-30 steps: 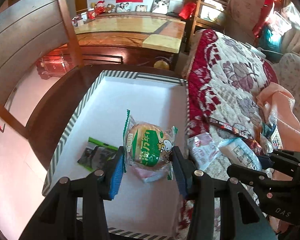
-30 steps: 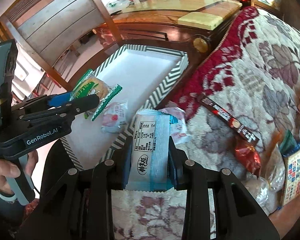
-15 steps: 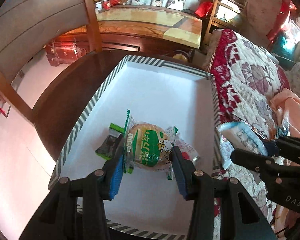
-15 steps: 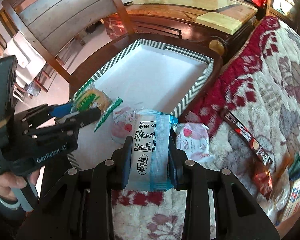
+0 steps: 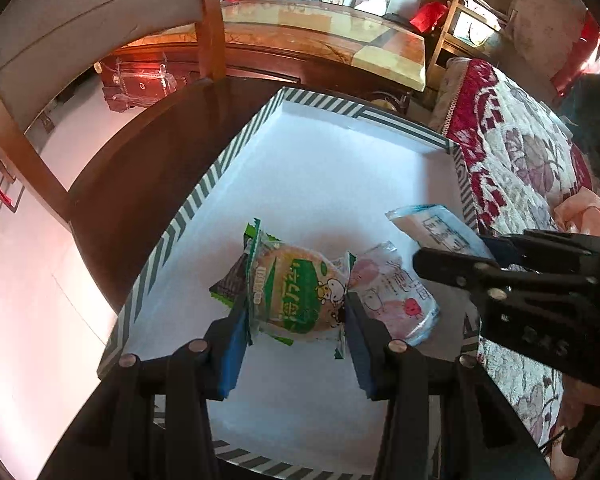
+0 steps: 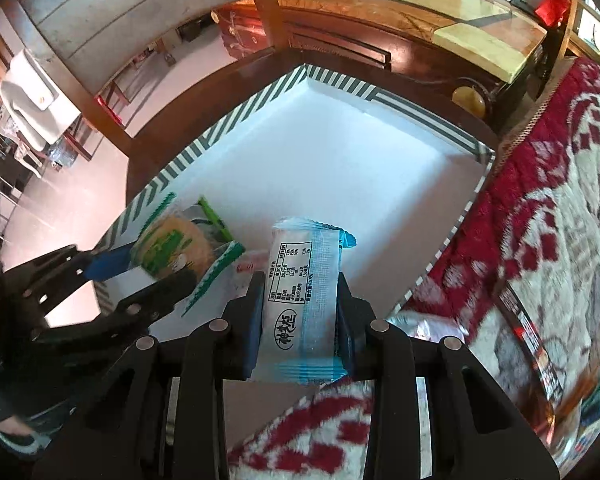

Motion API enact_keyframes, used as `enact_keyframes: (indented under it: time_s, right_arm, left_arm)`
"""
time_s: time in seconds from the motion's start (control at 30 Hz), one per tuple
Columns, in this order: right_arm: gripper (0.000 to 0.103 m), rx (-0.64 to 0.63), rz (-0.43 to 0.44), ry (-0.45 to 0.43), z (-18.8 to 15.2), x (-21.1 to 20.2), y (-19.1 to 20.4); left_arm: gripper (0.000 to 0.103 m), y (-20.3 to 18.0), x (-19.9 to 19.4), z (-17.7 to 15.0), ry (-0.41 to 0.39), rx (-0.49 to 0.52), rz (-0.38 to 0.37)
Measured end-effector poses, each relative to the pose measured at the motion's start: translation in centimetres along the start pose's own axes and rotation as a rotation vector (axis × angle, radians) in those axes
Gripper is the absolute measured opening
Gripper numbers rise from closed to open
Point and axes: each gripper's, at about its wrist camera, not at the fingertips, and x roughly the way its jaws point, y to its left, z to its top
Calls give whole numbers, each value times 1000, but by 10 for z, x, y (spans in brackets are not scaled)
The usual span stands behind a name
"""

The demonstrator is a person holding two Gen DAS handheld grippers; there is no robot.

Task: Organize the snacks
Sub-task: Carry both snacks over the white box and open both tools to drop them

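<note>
My left gripper [image 5: 296,312] is shut on a round cake in a green and clear wrapper [image 5: 296,288], held just above the white floor of the striped tray [image 5: 204,184]. A dark green packet [image 5: 230,280] and a pink and clear packet [image 5: 396,300] lie in the tray beside it. My right gripper [image 6: 300,312] is shut on a white and blue snack packet [image 6: 306,280], held over the tray's near right side. That packet also shows in the left wrist view [image 5: 436,228], and the green cake in the right wrist view [image 6: 172,248].
The tray [image 6: 460,136] sits on a dark round wooden table [image 5: 140,184]. A red floral cloth [image 6: 548,200] to the right holds a long red snack bar [image 6: 528,336] and other packets. A wooden chair back [image 5: 208,20] stands behind the table.
Both grippers have moved left and forward over the tray with their snacks. The left one has dropped lower toward the tray floor, next to the two packets lying there.
</note>
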Motion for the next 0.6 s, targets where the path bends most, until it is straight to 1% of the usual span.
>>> enact_keyframes:
  time_s: [0.2,0.3,0.5,0.53,0.57,0.6]
  right_arm:
    - [31,6,-10,19,8,20,-2]
    - [31,12,-5,26,9,27,-3]
    - [32,23,5,27,6,31,-2]
    - [34,23,4,22,6,29,-2]
    - [42,26,7,18,7,29,-3]
    - [47,35,16,15,7,27,-4]
  left_arm:
    - [48,1,1,1,-5,1,6]
    - [50,1,2,2,-8,1,12]
    - [53,6,3,3,-5,-23,20]
    - [55,7,3,4,-3,-26,20]
    - [60,7,3,4,-2,-30,21]
    - [62,7,3,4,-1,-33,23]
